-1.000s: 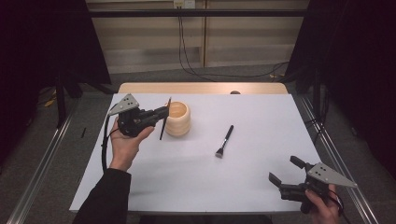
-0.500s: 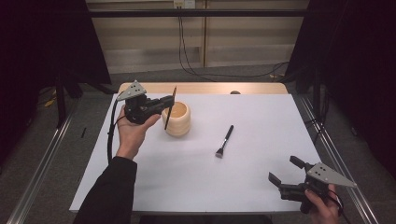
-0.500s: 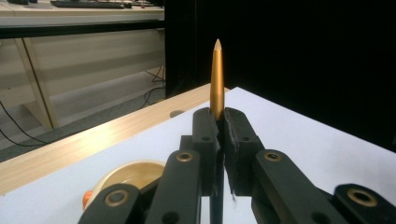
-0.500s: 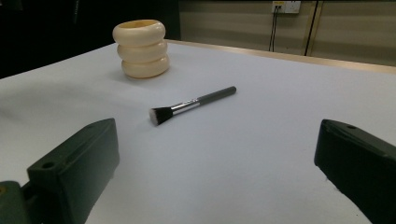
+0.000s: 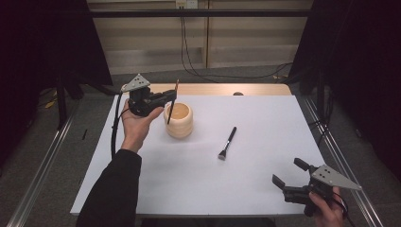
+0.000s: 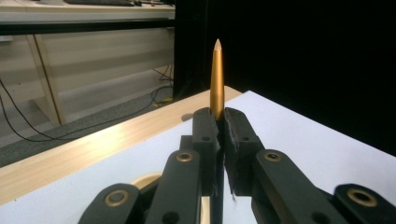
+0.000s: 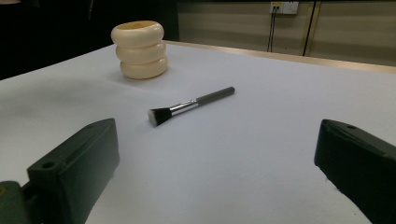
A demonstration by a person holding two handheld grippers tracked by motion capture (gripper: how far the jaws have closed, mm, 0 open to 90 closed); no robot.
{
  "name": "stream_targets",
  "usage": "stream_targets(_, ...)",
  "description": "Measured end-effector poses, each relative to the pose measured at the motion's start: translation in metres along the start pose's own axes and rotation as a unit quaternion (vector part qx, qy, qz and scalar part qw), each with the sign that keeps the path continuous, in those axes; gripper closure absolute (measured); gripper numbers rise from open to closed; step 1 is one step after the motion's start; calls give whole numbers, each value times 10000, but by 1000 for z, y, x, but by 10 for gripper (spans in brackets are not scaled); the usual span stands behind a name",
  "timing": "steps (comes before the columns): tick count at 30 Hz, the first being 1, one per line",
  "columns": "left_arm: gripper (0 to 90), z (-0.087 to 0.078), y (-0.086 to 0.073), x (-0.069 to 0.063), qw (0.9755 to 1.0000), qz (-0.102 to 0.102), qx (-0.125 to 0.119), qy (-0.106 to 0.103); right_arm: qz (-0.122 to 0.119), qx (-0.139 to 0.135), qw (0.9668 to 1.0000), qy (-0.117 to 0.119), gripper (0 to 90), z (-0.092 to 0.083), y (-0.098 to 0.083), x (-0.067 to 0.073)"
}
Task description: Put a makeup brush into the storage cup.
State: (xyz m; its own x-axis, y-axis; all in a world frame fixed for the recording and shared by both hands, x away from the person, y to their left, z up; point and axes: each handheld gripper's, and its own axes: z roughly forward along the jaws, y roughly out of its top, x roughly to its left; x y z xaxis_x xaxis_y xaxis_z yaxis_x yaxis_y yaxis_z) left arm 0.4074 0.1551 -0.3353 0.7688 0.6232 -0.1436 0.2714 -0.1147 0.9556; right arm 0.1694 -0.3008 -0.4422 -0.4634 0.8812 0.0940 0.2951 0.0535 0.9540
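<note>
Now: left tool point(image 5: 166, 98) grips a gold-tipped stick point(image 5: 172, 101) over the cup point(image 5: 179, 120).
Its jaws are clamped on the upright stick, just above the cream cup's rim. Right tool point(image 5: 284, 181) sits wide apart at the desk's point(image 5: 265, 189) near corner; a brush point(image 5: 227, 143) lies between.
</note>
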Motion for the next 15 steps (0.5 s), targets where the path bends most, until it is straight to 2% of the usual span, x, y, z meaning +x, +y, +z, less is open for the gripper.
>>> stream_targets(1,842,1,1,2,10000,-17,-32,-79,2,2,10000,-5,0,0,0,0)
stream_targets(2,842,2,2,2,10000,-13,-14,30,14,2,10000,-2,0,0,0,0)
stream_targets(6,842,6,4,5,10000,-1,-3,-51,18,-8,10000,-13,0,0,0,0)
stream_targets(7,842,10,7,6,10000,57,23,38,12,4,10000,-6,0,0,0,0)
stream_targets(9,842,12,9,7,9999,87,55,54,-23,8,10000,0,0,0,0,0)
stream_targets(10,842,16,12,10,10000,37,-52,-41,-19,15,10000,20,0,0,0,1)
stream_targets(11,842,16,12,10,10000,37,-52,-41,-19,15,10000,20,0,0,0,1)
stream_targets(12,842,17,14,10,10000,38,-18,55,-24,16,10000,22,0,0,0,1)
stream_targets(15,842,23,16,12,9999,80,-51,-68,-28,4,10000,5,0,0,0,0)
